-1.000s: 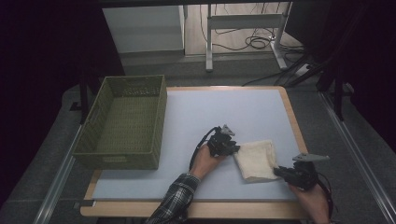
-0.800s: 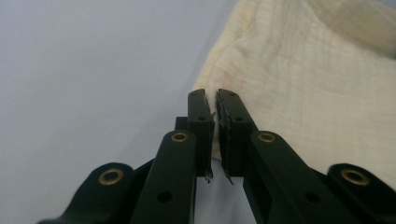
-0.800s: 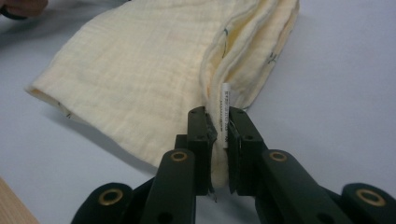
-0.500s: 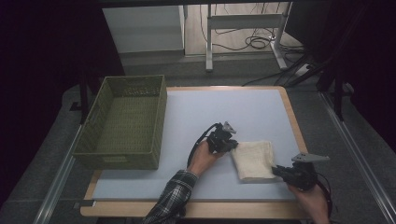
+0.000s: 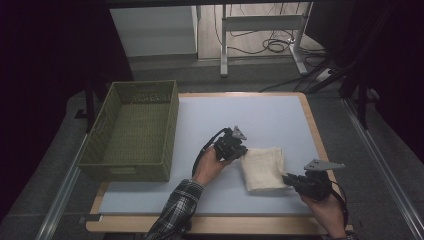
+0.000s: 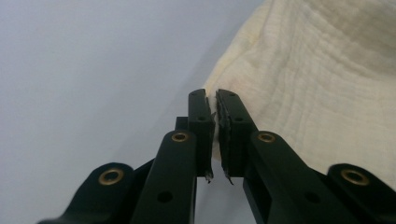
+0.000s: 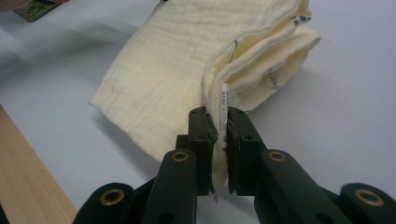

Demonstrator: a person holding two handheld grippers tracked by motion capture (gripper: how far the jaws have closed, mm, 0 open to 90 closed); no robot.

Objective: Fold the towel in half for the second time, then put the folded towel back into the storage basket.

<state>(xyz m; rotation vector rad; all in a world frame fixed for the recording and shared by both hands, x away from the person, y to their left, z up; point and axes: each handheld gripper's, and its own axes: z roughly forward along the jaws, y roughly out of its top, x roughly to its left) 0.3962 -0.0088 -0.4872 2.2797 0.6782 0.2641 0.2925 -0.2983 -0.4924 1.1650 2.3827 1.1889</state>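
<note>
A folded cream cloth (image 5: pixel 264 167) lies on the pale blue mat (image 5: pixel 260 117), right of centre. My left gripper (image 5: pixel 240 151) is at the cloth's left corner, and in the left gripper view my left gripper (image 6: pixel 215 95) has its jaws pinched on the edge of the cloth (image 6: pixel 317 84). My right gripper (image 5: pixel 289 179) is at the near right corner. In the right gripper view my right gripper (image 7: pixel 217 114) is shut on the folded layers of the cloth (image 7: pixel 177 60), beside a small white label (image 7: pixel 225 105). The pinched edges are raised off the mat.
An olive woven basket (image 5: pixel 131 131) stands on the table's left side with nothing visible inside. The mat's wooden border (image 5: pixel 320 145) runs close to the right hand. Beyond the table are metal desk legs and cables (image 5: pixel 272 45) on the floor.
Both hands have risen a little, and the cloth's pinched corners have come up with them. The right gripper has shifted slightly left.
</note>
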